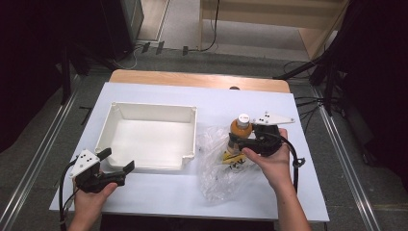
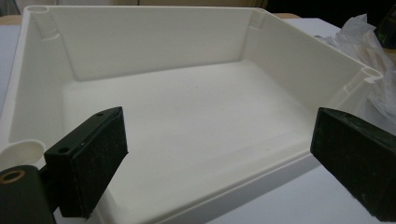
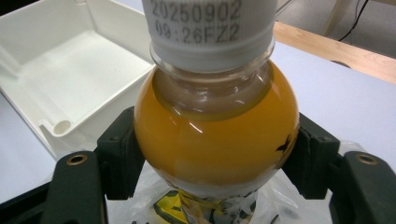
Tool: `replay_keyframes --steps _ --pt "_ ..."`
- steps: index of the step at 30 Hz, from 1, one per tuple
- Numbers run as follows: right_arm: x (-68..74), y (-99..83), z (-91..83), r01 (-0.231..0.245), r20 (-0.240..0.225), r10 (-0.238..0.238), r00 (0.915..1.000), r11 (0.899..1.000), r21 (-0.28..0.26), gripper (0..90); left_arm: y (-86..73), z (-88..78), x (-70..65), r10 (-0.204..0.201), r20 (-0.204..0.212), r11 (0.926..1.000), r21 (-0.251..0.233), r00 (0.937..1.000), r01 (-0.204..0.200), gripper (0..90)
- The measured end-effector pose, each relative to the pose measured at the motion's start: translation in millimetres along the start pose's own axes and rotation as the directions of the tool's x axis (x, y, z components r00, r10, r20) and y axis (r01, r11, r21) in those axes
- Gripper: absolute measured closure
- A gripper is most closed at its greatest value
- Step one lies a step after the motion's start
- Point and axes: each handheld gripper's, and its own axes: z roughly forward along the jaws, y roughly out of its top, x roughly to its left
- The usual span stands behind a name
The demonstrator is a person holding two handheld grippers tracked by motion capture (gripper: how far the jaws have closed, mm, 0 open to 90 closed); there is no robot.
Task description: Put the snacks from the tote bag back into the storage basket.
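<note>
Clamping the orange-drink bottle [image 1: 239,131] right of centre in the high view, the right gripper [image 1: 243,140] holds it above a clear plastic bag [image 1: 216,168]. The left gripper [image 1: 119,168], lower left, has its fingers [image 2: 88,163] spread wide on nothing, facing the white tray [image 1: 115,111] on the tabletop [image 1: 159,192].

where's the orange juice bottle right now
In the high view, the white-capped orange juice bottle sits right of the white plastic tray, clamped in the right gripper.

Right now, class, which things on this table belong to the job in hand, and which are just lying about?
In the job:
- round clear plastic bottle of orange juice with white cap
- right claw, clamped on it
- crinkled clear plastic bag beneath
- white rectangular plastic tray

Lying about:
- black cables on the floor
</note>
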Motion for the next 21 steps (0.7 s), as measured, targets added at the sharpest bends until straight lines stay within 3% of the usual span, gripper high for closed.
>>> replay_keyframes --steps 9,21 --pt "3.1 9.1 -6.5 0.011 -0.008 -0.011 0.9999 1.0 -0.009 31.7 0.6 -1.5 0.0 -0.004 0.003 0.9999 -0.012 1.0 0.004 4.1" --pt "13.2 24.6 -2.2 0.02 -0.026 -0.02 0.9995 0.999 -0.025 31.6 1.0 -4.7 2.3 -0.006 0.003 0.9998 -0.018 1.0 0.007 4.1"
